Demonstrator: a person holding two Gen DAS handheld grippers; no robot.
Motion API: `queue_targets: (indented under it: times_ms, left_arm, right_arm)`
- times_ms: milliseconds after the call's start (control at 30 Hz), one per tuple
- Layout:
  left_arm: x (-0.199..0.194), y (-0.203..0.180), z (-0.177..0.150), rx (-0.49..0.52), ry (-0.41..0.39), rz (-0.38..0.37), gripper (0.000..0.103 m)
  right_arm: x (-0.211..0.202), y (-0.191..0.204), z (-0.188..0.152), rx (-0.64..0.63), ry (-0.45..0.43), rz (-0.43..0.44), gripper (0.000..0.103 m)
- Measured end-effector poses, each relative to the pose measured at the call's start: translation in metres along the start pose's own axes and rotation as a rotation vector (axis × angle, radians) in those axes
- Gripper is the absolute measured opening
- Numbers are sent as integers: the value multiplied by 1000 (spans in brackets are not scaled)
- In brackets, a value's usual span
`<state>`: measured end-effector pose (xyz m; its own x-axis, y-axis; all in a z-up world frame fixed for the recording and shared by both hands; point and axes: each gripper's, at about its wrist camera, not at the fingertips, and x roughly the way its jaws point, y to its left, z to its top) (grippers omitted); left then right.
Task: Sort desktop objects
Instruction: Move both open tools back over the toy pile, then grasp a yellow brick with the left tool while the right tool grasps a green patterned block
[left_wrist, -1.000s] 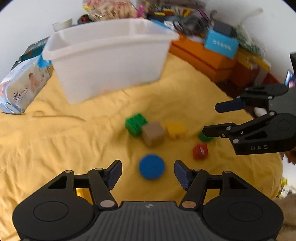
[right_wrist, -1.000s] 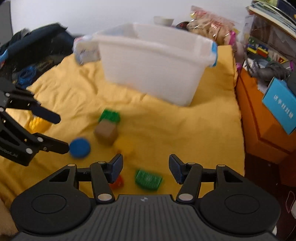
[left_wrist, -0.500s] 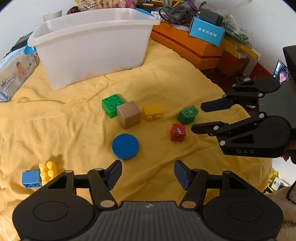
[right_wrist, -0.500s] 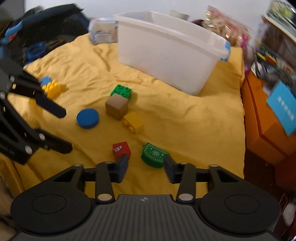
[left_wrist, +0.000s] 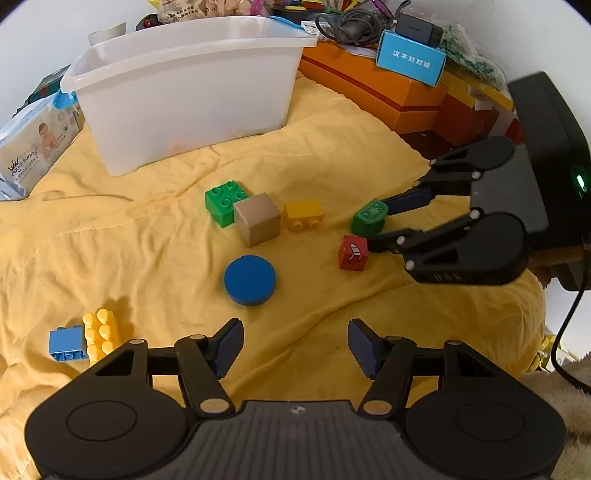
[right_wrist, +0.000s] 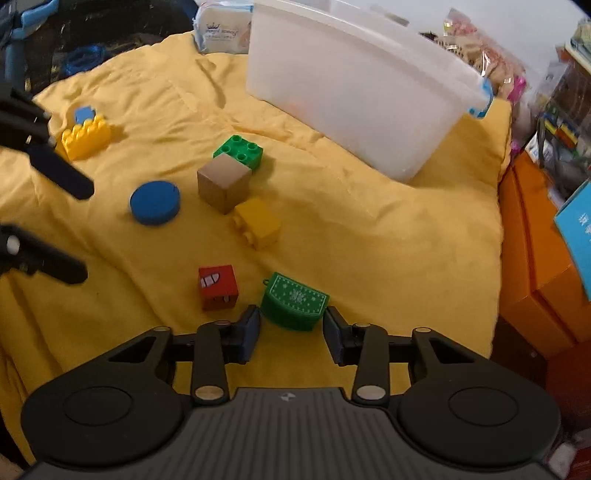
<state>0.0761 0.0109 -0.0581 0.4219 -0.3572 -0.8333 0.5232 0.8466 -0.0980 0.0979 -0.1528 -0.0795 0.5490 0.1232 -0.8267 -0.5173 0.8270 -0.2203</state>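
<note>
Right gripper (right_wrist: 291, 330) jaws closing around green piece (right_wrist: 294, 306), not yet clamped; left gripper (left_wrist: 295, 347) jaws apart, empty; on soft yellow cloth (right_wrist: 369, 229) we risk it tipping out.

You have a green patterned block (right_wrist: 294, 301) lying low in the right wrist frame, a red printed cube (right_wrist: 218, 288) just left of it. Toward the centre sit a yellow brick (right_wrist: 257, 222), a tan wooden cube (right_wrist: 223, 182) touching a green studded brick (right_wrist: 240, 149), and a flat blue disc (right_wrist: 155, 202). Upper left lie a yellow studded brick (right_wrist: 86, 136) and a blue brick (right_wrist: 84, 113). The white plastic bin (right_wrist: 354, 85) stands upright at the top.
</note>
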Motion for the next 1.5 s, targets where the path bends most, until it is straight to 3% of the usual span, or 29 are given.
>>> queue_targets:
  times_ms: [67, 100, 300, 400, 467, 533, 633, 733, 800, 833, 1000, 1200, 1267, 1500]
  left_arm:
    - [-1, 0, -1, 2, -3, 2, 66]
    - [-1, 1, -1, -1, -4, 6, 66]
    - [-8, 15, -5, -50, -14, 58, 66]
    - [-13, 27, -9, -85, -23, 125, 66]
    - [-18, 37, -14, -123, -30, 224, 66]
    - [-23, 48, -17, -171, -36, 290, 66]
    - [-25, 61, -20, -221, -31, 356, 66]
    - [-17, 70, -22, -220, -40, 330, 65]
    - [-4, 76, -23, -215, -31, 309, 40]
    - [4, 81, -23, -229, -12, 302, 35]
    - [7, 82, -22, -191, -36, 276, 27]
    - [6, 71, -17, -172, -15, 116, 27]
    - [8, 63, -18, -148, -8, 102, 27]
    - [13, 62, -16, -133, -16, 114, 28]
  right_arm:
    - [-1, -3, 2, 36, 15, 7, 27]
    - [-1, -3, 2, 50, 26, 9, 16]
    - [-14, -9, -5, 174, 52, 75, 14]
    - [-18, -8, -7, 183, 50, 106, 15]
    - [-19, -8, -9, 166, 37, 68, 22]
    - [-21, -9, -9, 161, 3, 24, 46]
    - [-20, -11, -7, 164, -4, 21, 46]
    - [-16, -12, -7, 167, -8, 14, 46]
    - [-14, -11, -6, 156, -17, 13, 45]
    - [-14, -10, -6, 147, -23, 8, 45]
    - [-9, -4, -2, 43, -67, 17, 43]
    - [3, -5, 4, 30, -36, 51, 38]
    - [1, -6, 4, 38, -5, 61, 24]
    - [-3, -4, -5, 92, 20, 65, 22]
